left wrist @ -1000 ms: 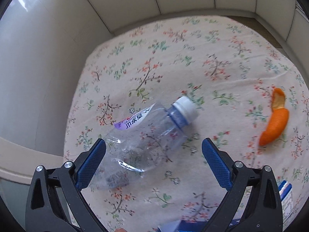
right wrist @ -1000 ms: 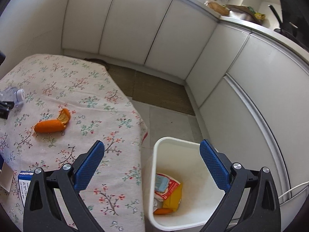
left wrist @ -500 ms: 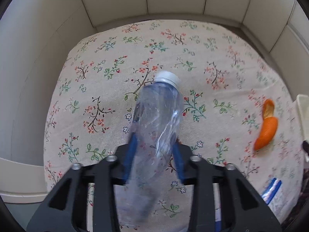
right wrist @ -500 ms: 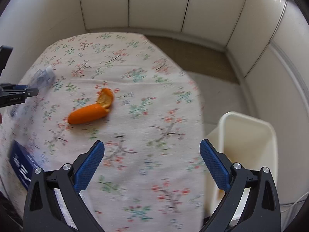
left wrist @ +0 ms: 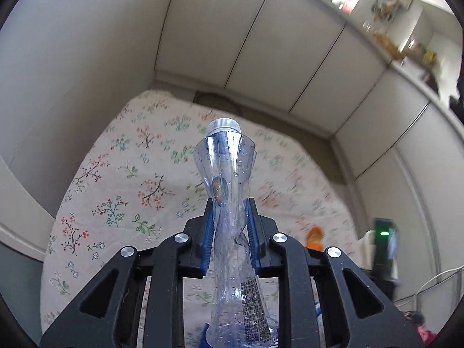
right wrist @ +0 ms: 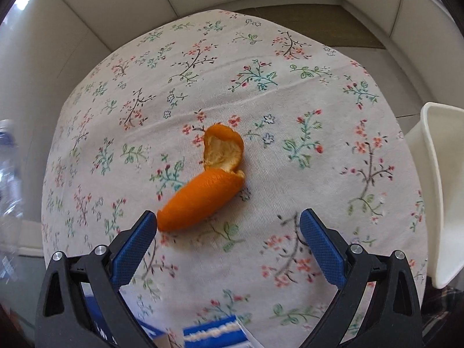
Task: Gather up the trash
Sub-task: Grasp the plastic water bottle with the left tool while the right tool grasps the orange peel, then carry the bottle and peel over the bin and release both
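Left gripper [left wrist: 229,232] closing, pinching crushed clear plastic bottle [left wrist: 226,171] above floral tablecloth [left wrist: 121,191].
Right gripper [right wrist: 228,232] spread wide over orange peel [right wrist: 203,194]; white bin [right wrist: 440,179] just off table edge.

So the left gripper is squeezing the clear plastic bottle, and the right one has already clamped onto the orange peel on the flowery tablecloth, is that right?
Not quite. The right gripper is open, its jaws wide apart above the orange peel, which lies loose on the flowery tablecloth, as the right wrist view shows. The left gripper does squeeze the clear plastic bottle.
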The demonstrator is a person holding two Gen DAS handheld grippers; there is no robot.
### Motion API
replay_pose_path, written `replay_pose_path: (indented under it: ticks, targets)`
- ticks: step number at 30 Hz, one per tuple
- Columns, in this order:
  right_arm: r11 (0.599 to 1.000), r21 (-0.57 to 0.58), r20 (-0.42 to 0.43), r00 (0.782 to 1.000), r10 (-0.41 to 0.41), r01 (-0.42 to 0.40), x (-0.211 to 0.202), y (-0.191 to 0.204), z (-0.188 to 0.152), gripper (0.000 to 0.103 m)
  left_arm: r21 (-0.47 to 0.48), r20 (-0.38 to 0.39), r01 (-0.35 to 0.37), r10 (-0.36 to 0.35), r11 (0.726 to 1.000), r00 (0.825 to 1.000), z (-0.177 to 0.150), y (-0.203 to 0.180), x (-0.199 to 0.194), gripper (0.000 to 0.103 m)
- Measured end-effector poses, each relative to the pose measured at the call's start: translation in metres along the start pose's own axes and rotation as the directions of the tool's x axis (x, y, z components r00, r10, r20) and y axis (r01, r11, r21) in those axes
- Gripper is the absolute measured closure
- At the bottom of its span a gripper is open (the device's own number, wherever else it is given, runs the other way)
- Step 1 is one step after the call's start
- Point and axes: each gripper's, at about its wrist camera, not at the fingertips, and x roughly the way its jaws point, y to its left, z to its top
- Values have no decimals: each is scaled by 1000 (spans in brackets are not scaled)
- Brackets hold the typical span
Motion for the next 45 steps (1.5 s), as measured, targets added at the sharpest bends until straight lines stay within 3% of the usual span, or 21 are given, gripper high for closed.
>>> replay_pose_path:
  ticks: [3,5,7,8,10,12,17,24,36,45]
  targets:
    - [999,9,14,999,-42,42,7,8,6,13,-5,28,36,-36,999,999,1,-4,-11,83]
    - [996,-16,45,995,-87,88,6,16,7,31,-4,38,48,-48,999,998,4,-5,-10,83]
    - [996,-38,53,995,-82,84,4,22,6,59,-18,35,60,-60,998,998,6,-2,-7,83]
    - [996,-41,58,995,-80,82,4,24,5,62,-23,30,63,-62,998,998,6,-1,-6,83]
    - [997,-47,68,996,-55,58,3,29,3,80,-29,27,64,-63,998,998,5,3,-7,83]
    - [998,-50,89,995,-41,46,-2,32,0,84,-28,31,61,-60,998,998,5,5,-8,83]
    - [994,-105,152,988,7,9,-26,42,-6,86,-36,46,69,-68,997,997,5,3,-15,83]
    - [984,-177,274,960,53,-4,-76,55,-7,86,-25,84,85,-83,996,993,8,-6,-25,83]
    - [974,-224,480,874,77,37,-153,38,-1,86,-18,197,112,-106,994,975,7,-36,-53,83]
    - [977,-187,600,799,34,99,-202,-11,-5,86,40,233,146,-151,988,961,-12,-83,-66,83]
